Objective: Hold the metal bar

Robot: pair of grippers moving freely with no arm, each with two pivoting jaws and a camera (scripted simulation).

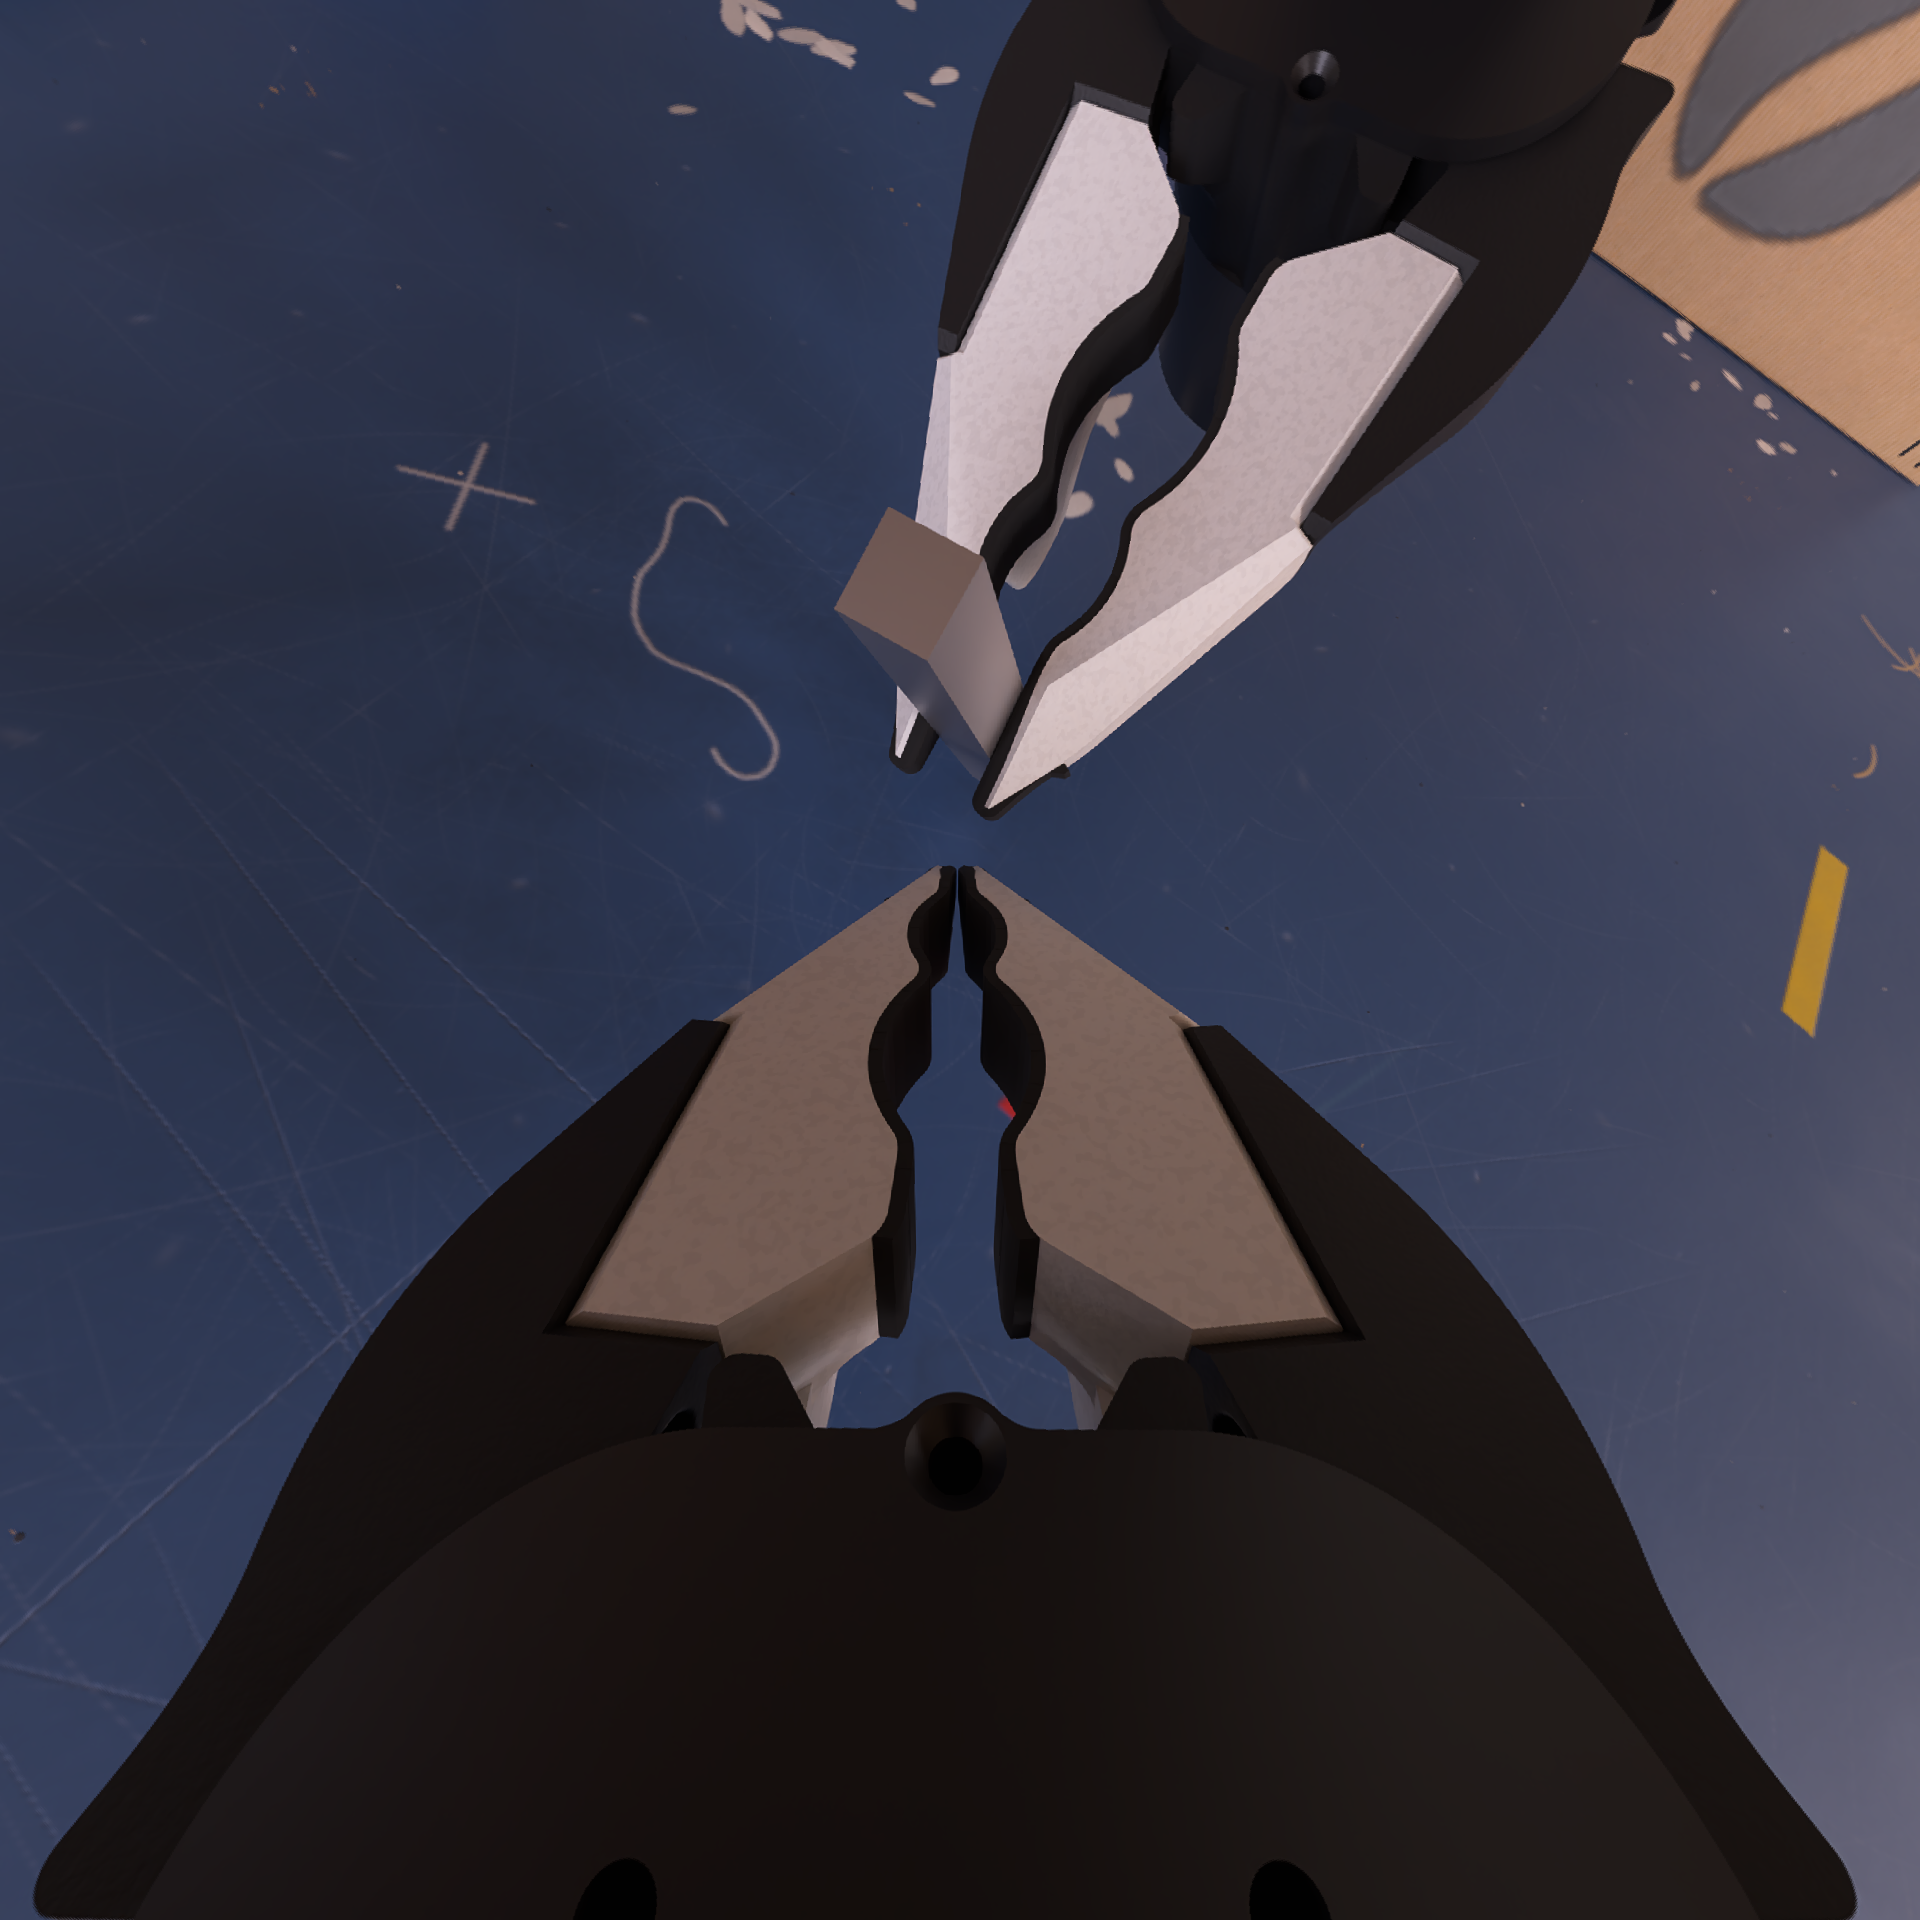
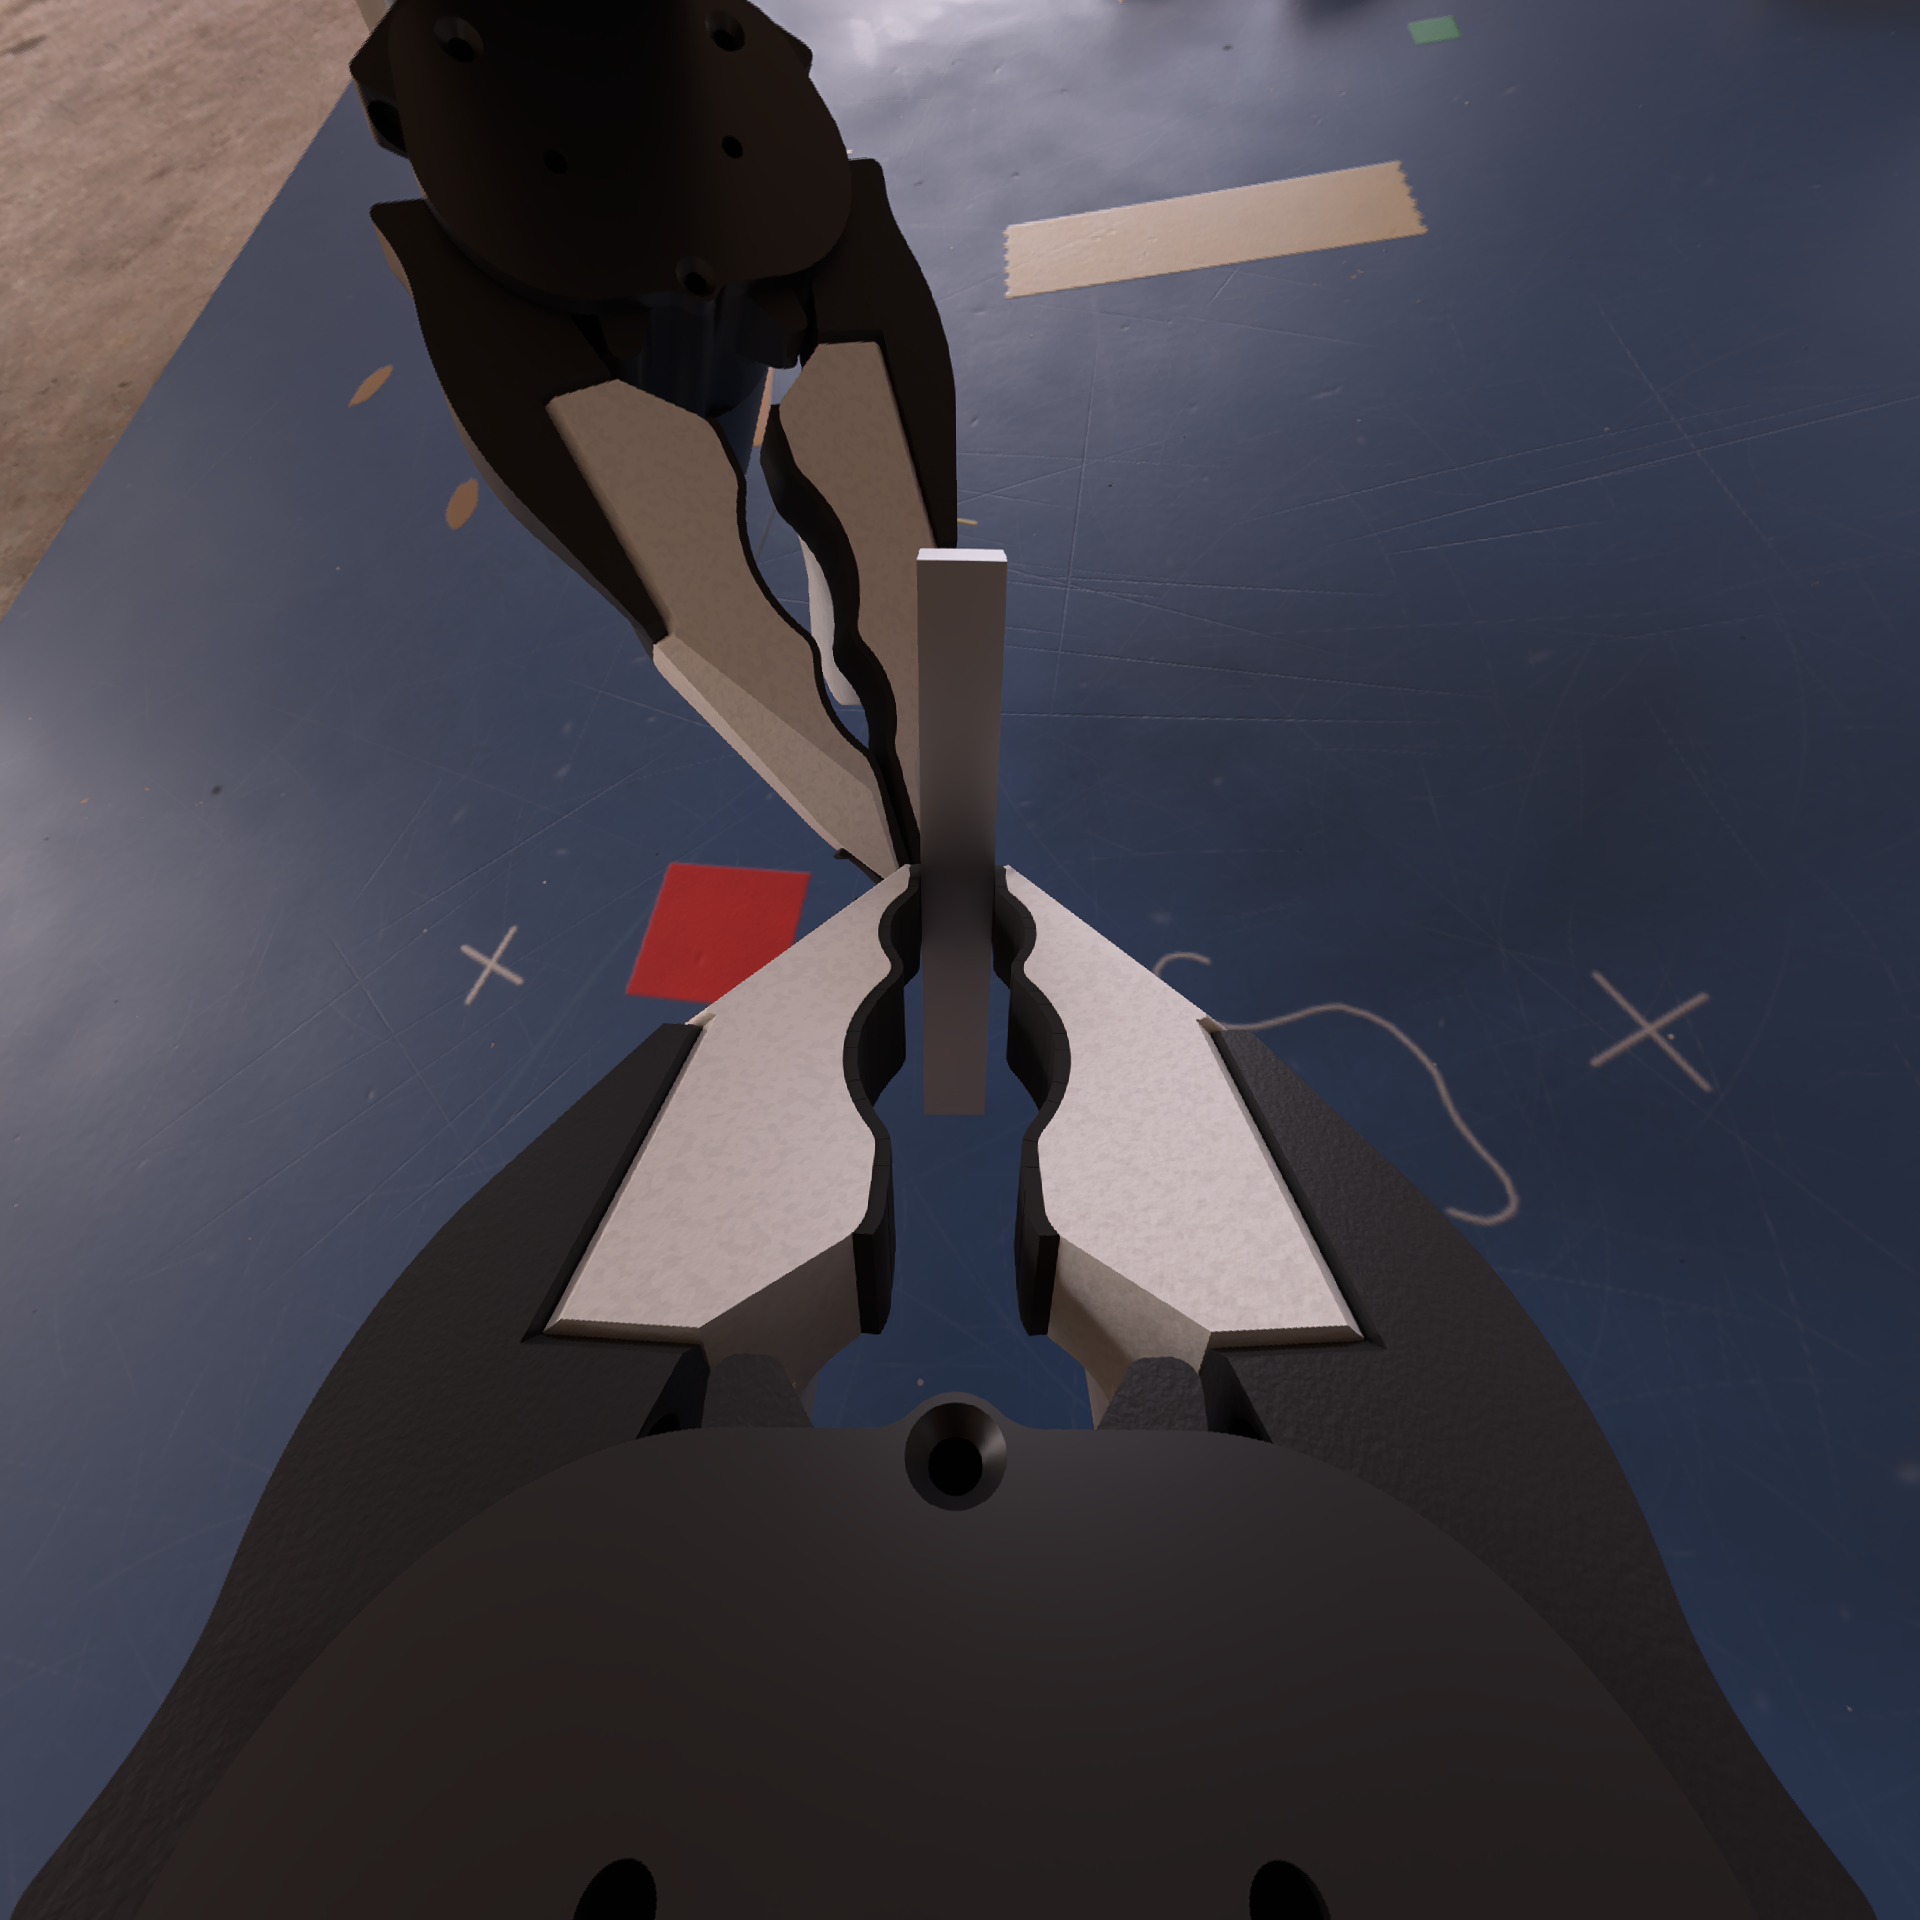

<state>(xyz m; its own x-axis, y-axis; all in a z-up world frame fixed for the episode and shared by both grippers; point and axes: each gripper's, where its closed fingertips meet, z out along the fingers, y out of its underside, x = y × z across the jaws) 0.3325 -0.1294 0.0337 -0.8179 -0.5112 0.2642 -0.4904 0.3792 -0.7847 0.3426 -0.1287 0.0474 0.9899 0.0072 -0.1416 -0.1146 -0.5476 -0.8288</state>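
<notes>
1. You are looking down on a dark blue surface point(image 1: 312, 1039), scuffed with fine pale scratches.
2. Chalk-like marks lie on it: a cross point(image 1: 464, 485) and a curly line point(image 1: 696, 644).
3. A yellow strip point(image 1: 1815, 940) sits to the right, and a brown sheet point(image 1: 1787, 312) fills the upper right corner.
4. From the right wrist view you see a red square point(image 2: 717, 930), a beige tape strip point(image 2: 1210, 229) and a small green patch point(image 2: 1434, 29).
5. A tan floor point(image 2: 114, 208) borders the blue at upper left.
6. Soft light glares near the top.
</notes>
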